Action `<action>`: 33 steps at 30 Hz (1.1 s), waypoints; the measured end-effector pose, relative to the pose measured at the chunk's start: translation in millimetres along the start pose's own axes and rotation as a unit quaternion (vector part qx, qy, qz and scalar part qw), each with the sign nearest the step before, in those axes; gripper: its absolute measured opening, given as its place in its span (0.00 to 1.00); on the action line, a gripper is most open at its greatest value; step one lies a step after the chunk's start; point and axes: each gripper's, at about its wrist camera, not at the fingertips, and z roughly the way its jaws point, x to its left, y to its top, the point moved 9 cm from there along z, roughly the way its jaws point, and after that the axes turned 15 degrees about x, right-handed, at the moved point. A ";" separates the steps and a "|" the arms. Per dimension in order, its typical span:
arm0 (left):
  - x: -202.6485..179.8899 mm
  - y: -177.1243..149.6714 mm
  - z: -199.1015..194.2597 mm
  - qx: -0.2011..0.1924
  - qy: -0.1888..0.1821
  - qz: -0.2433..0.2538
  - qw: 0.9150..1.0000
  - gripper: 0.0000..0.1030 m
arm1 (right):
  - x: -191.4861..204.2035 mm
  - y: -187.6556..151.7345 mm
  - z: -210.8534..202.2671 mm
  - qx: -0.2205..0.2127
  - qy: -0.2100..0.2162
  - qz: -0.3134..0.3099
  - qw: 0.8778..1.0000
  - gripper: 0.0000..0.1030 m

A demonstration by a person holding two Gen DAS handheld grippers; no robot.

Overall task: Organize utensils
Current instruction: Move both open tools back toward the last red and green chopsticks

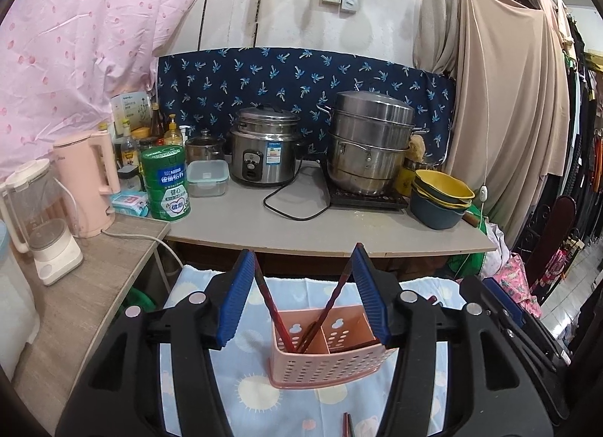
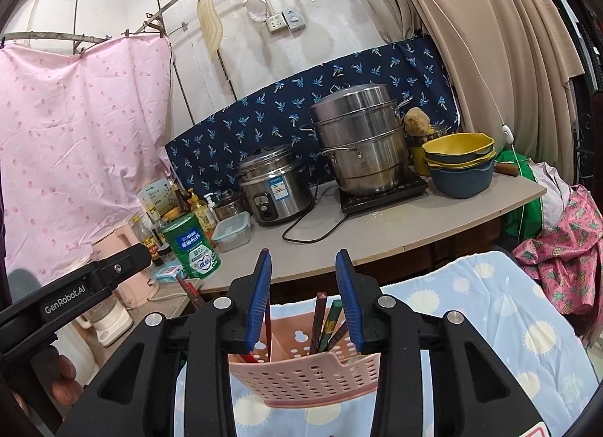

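- Looking at a pink utensil holder, plastic, perforated all over, split by a divider into two compartments.
- Sitting upright on a light-blue cloth printed with pale suns and clouds, just in front of the grey surface.
- Counting two reddish-brown chopsticks in its left compartment, leaning apart in a V.
- Hovering over it, the left gripper, blue fingers spread wide and gripping nothing, one stick leaning close by each.
- Peeking in at the bottom edge of the left view, tips of loose chopsticks lying on the cloth.
- Seeing a pink holder in the right wrist view too; not managing to tell whether it's the same one.
- Counting three sticks in its right compartment: dark red stick, green stick, darker stick.
- Standing just beside one finger, a thin red stick in the left compartment.
- Hanging above, the right gripper, fingers moderately apart, clamping nothing.
- Crowding the surface behind: one rice cooker, one stacked steamer pot, one stack of bowls, one green tin.
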 end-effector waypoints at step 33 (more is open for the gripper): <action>-18.3 -175.7 -12.5 0.136 -0.014 0.011 0.991 0.50 | -35.0 -161.0 -53.8 0.113 -0.017 0.026 0.993 0.34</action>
